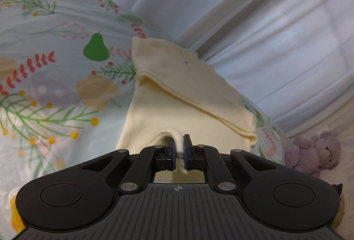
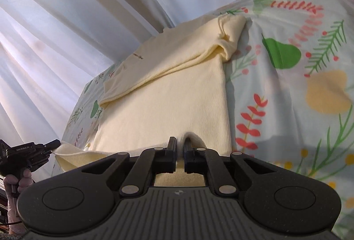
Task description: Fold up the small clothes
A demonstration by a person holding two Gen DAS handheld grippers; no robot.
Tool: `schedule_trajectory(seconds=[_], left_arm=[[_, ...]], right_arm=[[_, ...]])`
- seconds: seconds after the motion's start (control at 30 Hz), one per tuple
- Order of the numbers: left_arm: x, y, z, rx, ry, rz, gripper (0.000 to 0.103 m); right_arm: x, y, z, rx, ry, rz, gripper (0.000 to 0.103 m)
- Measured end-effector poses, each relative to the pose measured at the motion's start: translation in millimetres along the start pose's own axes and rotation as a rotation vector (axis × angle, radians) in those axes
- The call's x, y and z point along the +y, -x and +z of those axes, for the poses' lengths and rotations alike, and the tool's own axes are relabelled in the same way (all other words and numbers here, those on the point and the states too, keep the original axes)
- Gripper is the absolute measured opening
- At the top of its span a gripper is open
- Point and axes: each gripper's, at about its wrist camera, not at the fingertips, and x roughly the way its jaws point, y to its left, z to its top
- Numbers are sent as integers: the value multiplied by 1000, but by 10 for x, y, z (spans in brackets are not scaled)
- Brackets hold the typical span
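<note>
A small pale yellow garment (image 1: 177, 105) lies on a floral bedsheet (image 1: 55, 85), its sleeves folded across the body. My left gripper (image 1: 179, 147) is shut on the garment's near hem, with cloth bunched between the pads. In the right wrist view the same garment (image 2: 168, 98) lies ahead, and my right gripper (image 2: 180, 149) is shut on its near hem at the right side. The left gripper (image 2: 47, 147) shows at the far left of that view, holding the hem's other corner.
White curtains (image 1: 276, 30) hang behind the bed. A purple teddy bear (image 1: 314, 151) lies at the right in the left wrist view. The floral sheet (image 2: 298, 85) spreads to the right of the garment.
</note>
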Motion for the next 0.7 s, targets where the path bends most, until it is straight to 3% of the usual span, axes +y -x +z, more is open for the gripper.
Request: schedule_trajectory(seconds=[0.2, 0.4, 0.57, 0.7], left_arm=[[15, -519, 367, 4, -28, 54, 8], [18, -996, 478, -3, -137, 208, 8], [36, -1263, 432, 7, -196, 247, 11], [108, -1317, 452, 1, -169, 237, 16]], right_arm=[[129, -385, 487, -76, 74, -102, 6], [181, -682, 681, -96, 171, -204, 6], [98, -915, 699, -82, 182, -226, 6], [7, -1006, 661, -77, 162, -230, 7]])
